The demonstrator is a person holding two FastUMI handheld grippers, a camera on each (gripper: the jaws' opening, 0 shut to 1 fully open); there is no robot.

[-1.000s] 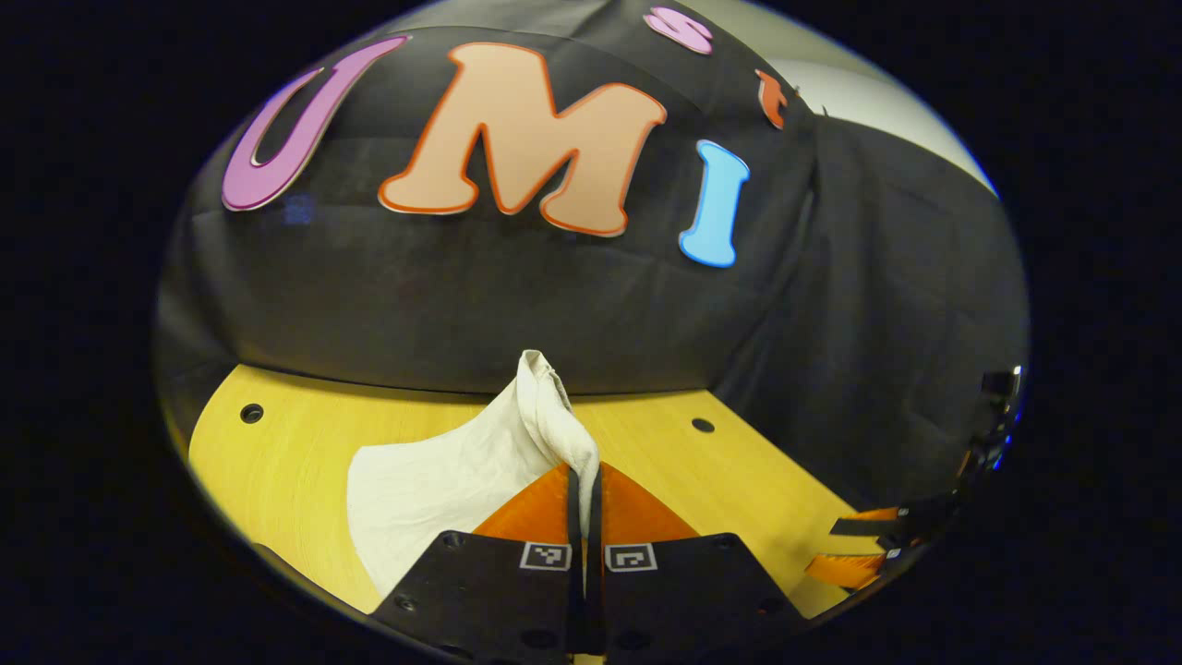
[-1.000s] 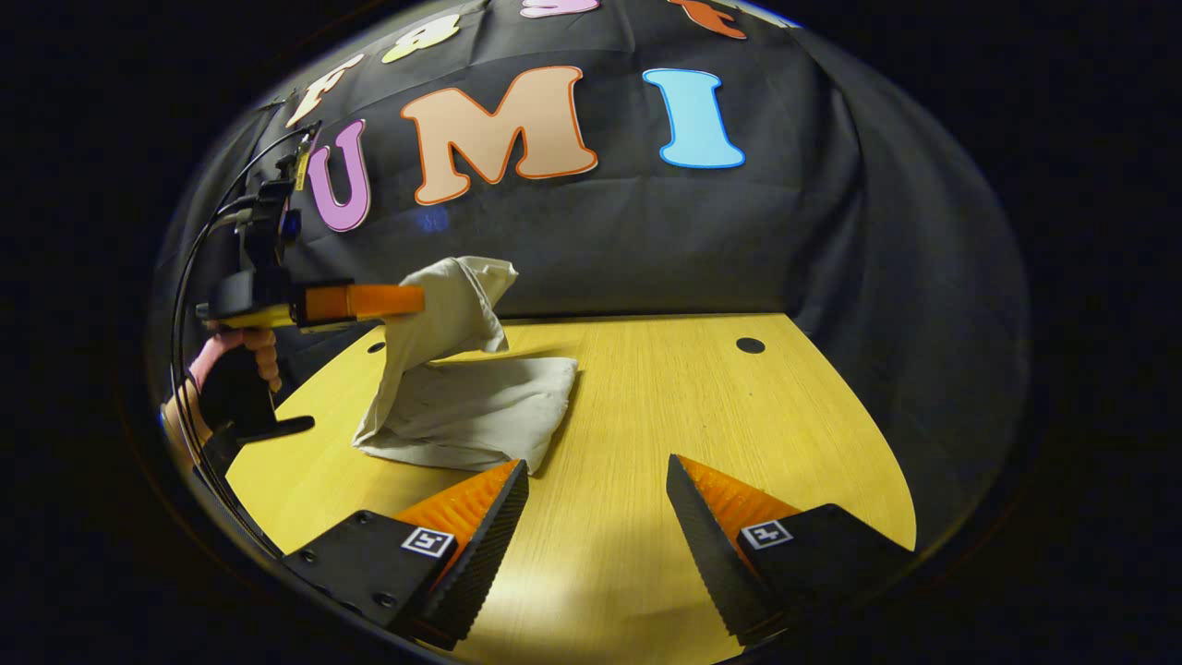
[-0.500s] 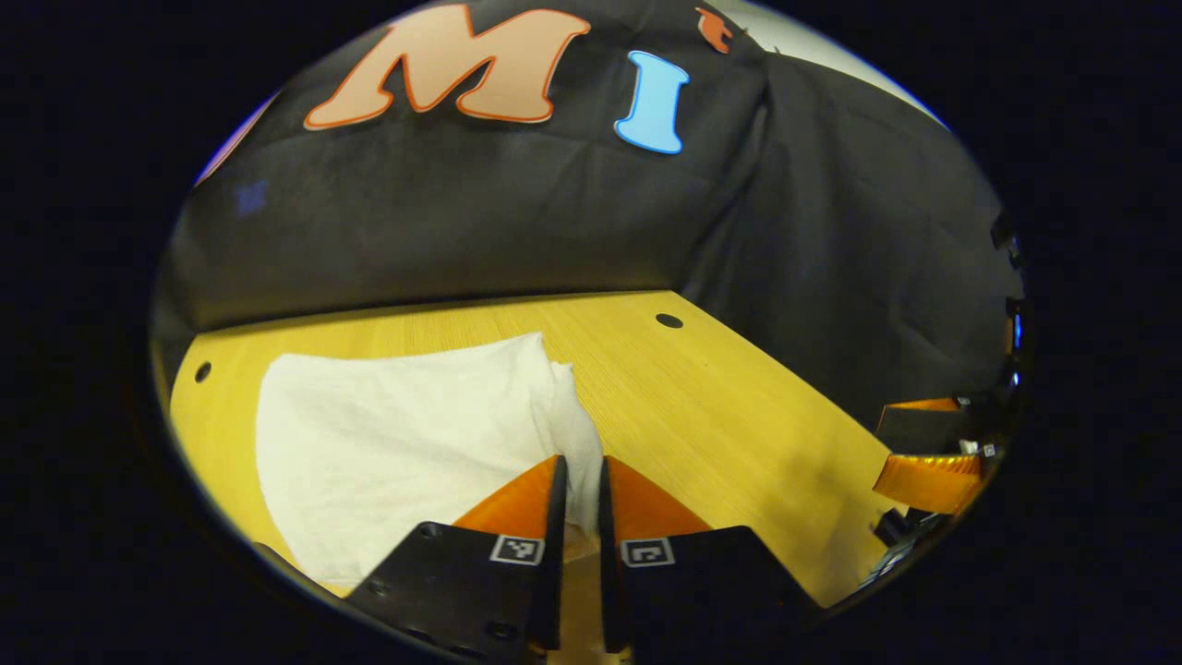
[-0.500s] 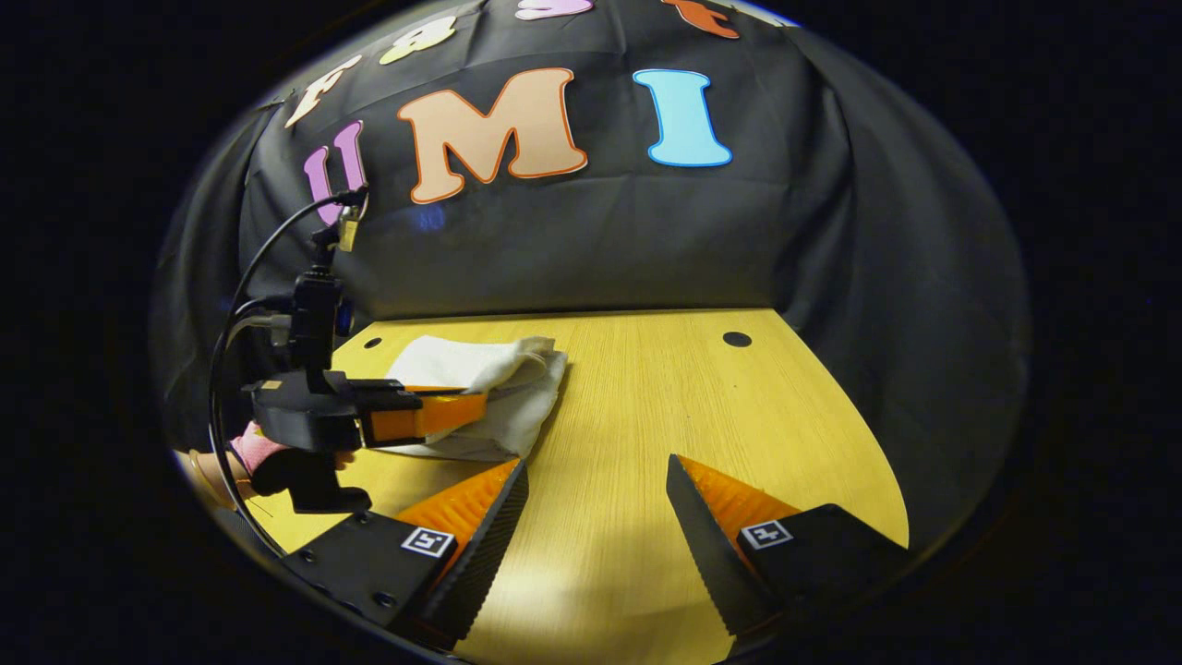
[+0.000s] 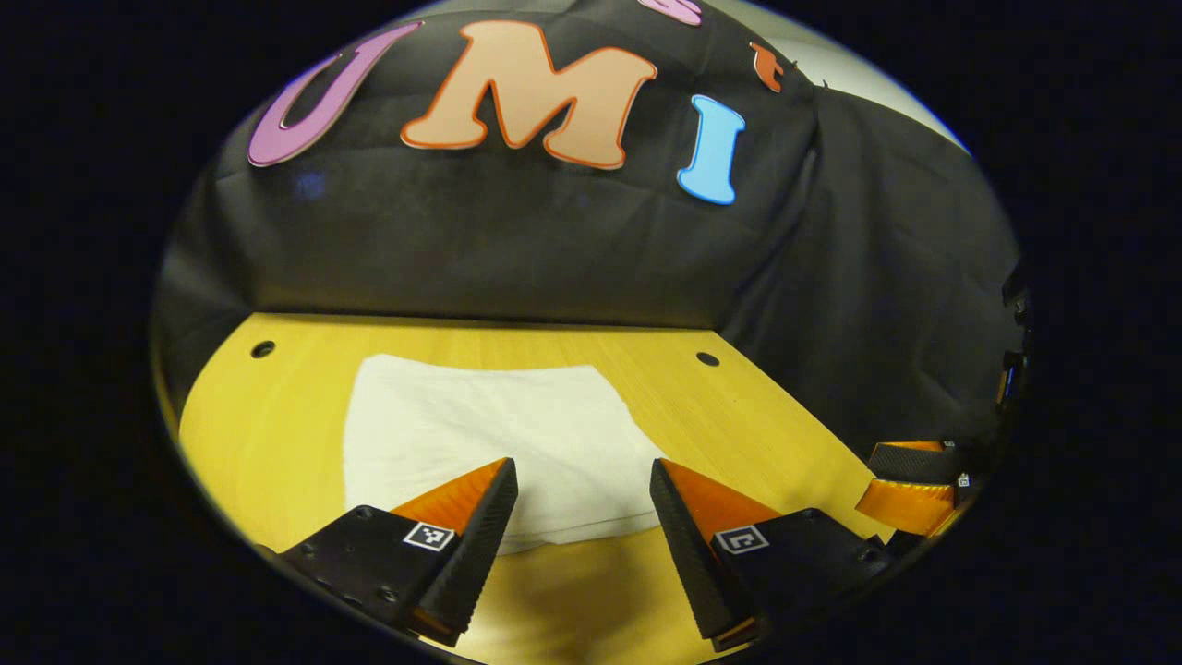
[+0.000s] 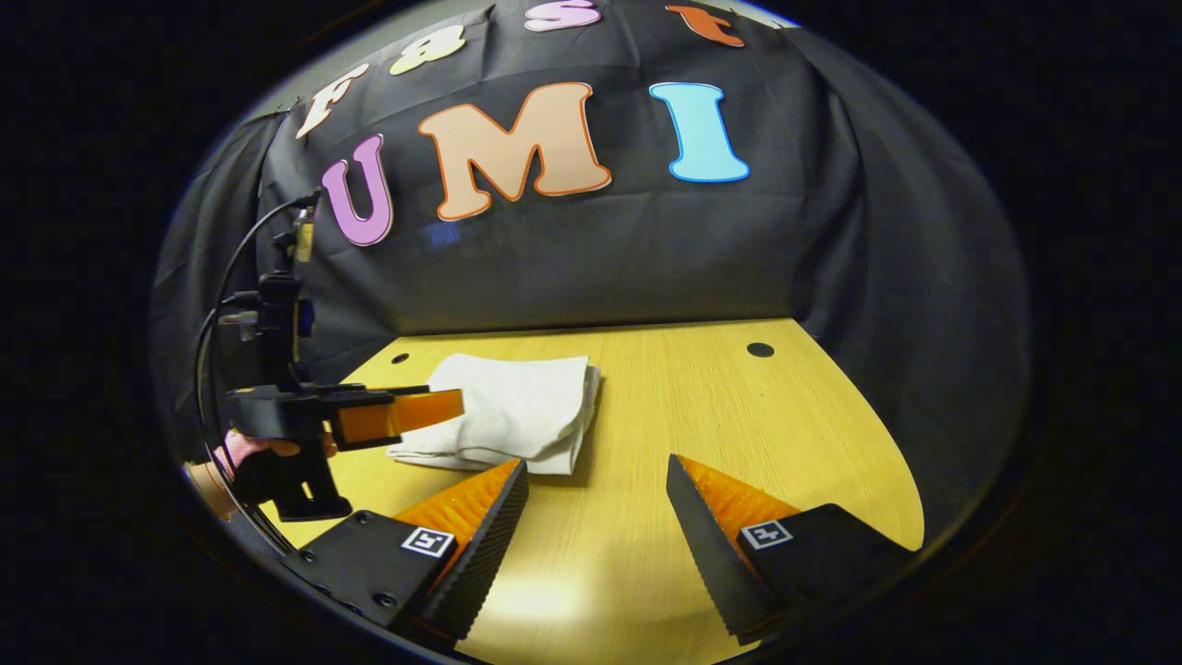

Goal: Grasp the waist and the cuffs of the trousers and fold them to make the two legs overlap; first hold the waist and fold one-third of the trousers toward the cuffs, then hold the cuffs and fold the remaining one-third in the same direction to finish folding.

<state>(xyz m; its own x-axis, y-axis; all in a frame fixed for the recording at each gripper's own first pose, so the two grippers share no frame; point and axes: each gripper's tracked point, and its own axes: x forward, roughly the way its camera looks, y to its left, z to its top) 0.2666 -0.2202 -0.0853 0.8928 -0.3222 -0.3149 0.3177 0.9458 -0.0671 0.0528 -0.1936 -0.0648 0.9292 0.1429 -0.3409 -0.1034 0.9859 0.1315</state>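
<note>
I see the trousers lying as a flat folded bundle on the tabletop, toward the booth wall. My left claw hangs spread open just in front of the bundle, gripping nothing; my right claw is open too, beside the bundle. My worry: a fingertip snagging the top layer while pulling away would drag the fold open.
</note>
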